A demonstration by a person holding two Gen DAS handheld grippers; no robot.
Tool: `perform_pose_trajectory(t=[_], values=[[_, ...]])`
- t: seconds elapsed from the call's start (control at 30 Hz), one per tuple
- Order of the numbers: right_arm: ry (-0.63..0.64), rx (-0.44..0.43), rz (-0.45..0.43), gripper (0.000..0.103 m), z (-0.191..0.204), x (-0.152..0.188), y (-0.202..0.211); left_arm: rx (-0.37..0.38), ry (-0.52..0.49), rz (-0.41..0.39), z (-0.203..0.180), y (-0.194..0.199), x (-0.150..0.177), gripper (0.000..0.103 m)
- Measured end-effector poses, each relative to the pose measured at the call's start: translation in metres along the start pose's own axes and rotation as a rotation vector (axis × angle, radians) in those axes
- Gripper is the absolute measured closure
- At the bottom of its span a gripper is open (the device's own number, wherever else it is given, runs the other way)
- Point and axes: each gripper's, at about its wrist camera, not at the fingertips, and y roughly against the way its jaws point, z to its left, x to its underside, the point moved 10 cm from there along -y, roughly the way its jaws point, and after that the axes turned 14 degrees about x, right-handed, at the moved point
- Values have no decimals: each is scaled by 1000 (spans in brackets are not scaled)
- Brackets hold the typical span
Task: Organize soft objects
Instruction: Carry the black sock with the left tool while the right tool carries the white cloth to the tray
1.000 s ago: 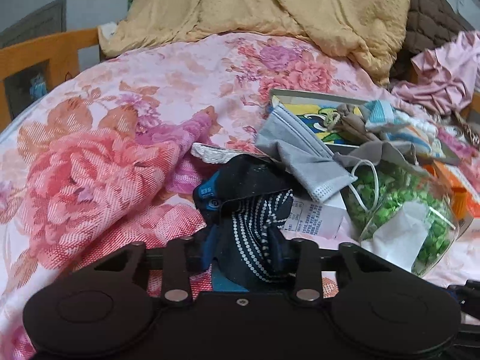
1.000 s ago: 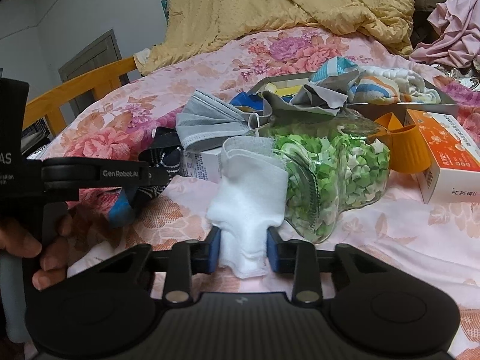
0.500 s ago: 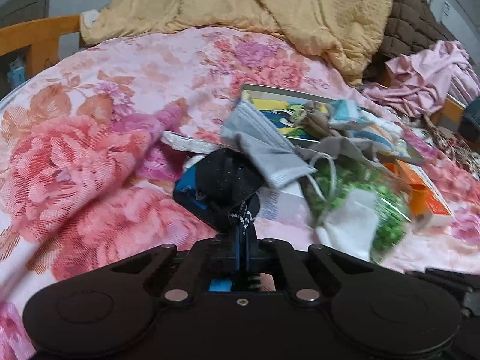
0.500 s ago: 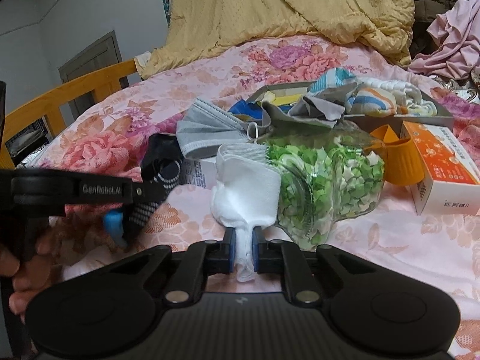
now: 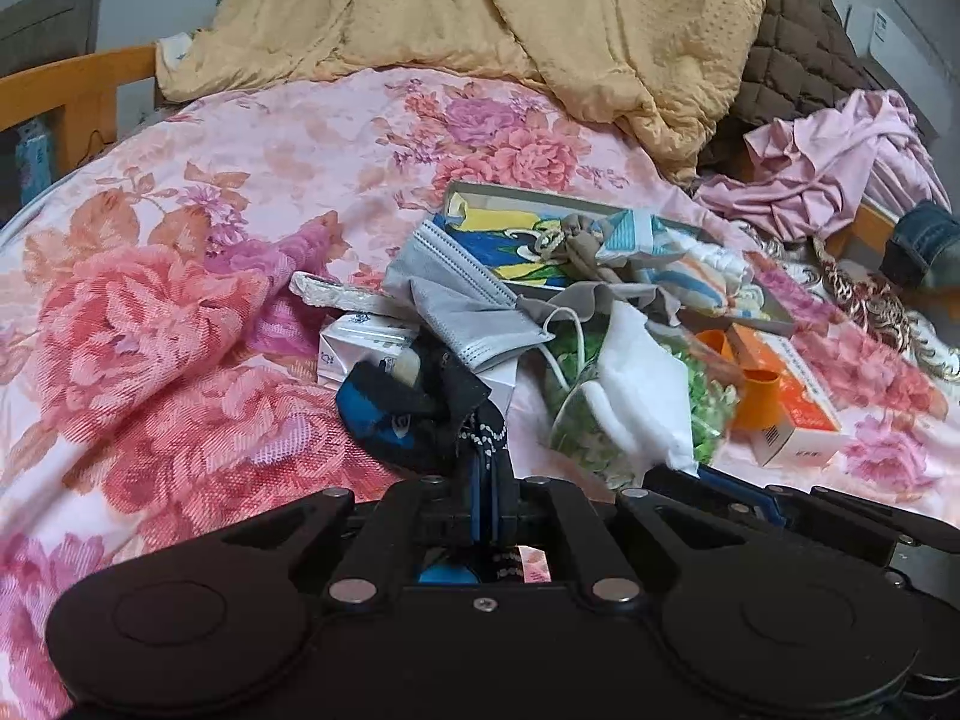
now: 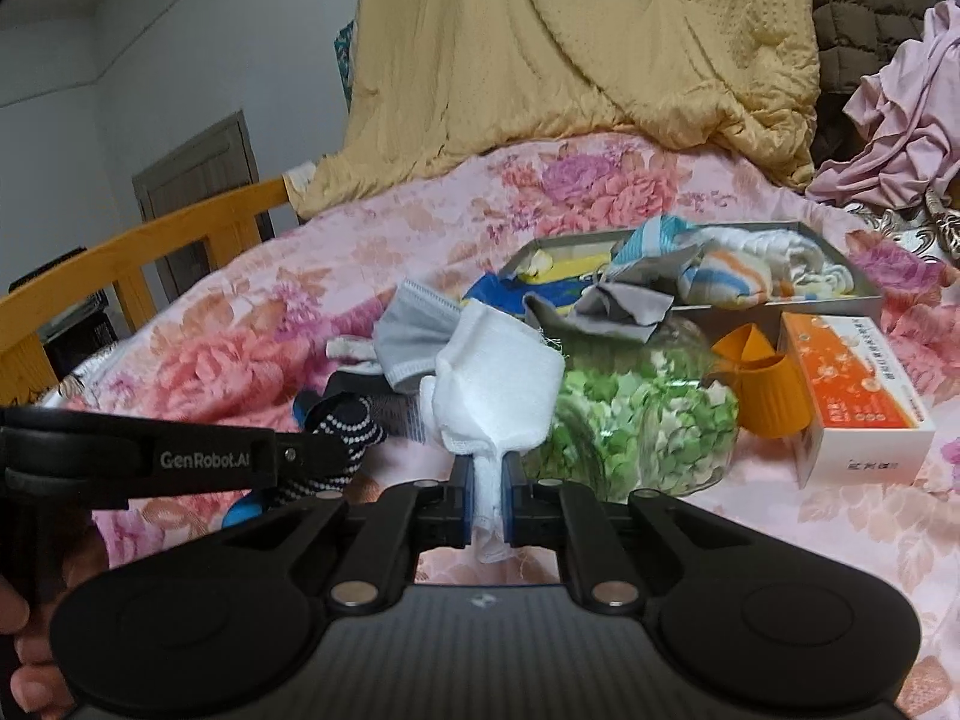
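Presently, taken in turn from the clear glass jar of green paper bits (image 6: 636, 426), which lies on the pink floral bedspread (image 5: 180, 276):

Right gripper (image 6: 487, 489): just in front of the jar, jaws having just been closing and now clamped on the lower end of a white fluffy sock (image 6: 498, 396); the sock's bulk stands up against the jar's left side.

Left gripper (image 5: 487, 489): left of the jar, jaws pressed together on a black-and-blue sock with white dotted stripes (image 5: 414, 414); the sock appears lifted off the bedspread, though motion blur makes that uncertain.

Grey pleated face mask (image 5: 456, 300): draped behind the jar, to its left.

Shallow grey cardboard tray (image 6: 780, 306): behind the jar, holding bundled striped and grey cloth items.

Orange plastic cup (image 6: 762, 396): on its side, touching the jar's right.

Orange-and-white carton (image 6: 852, 396): just right of the cup.

Mustard quilted blanket (image 6: 570, 48): heaped well behind the jar.
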Motion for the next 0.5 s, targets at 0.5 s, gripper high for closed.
perform_pose_trajectory(t=[0.5], values=[[-34,5,-94,93,-26,-32,43,40,6,-81,-50,35,-12,101]])
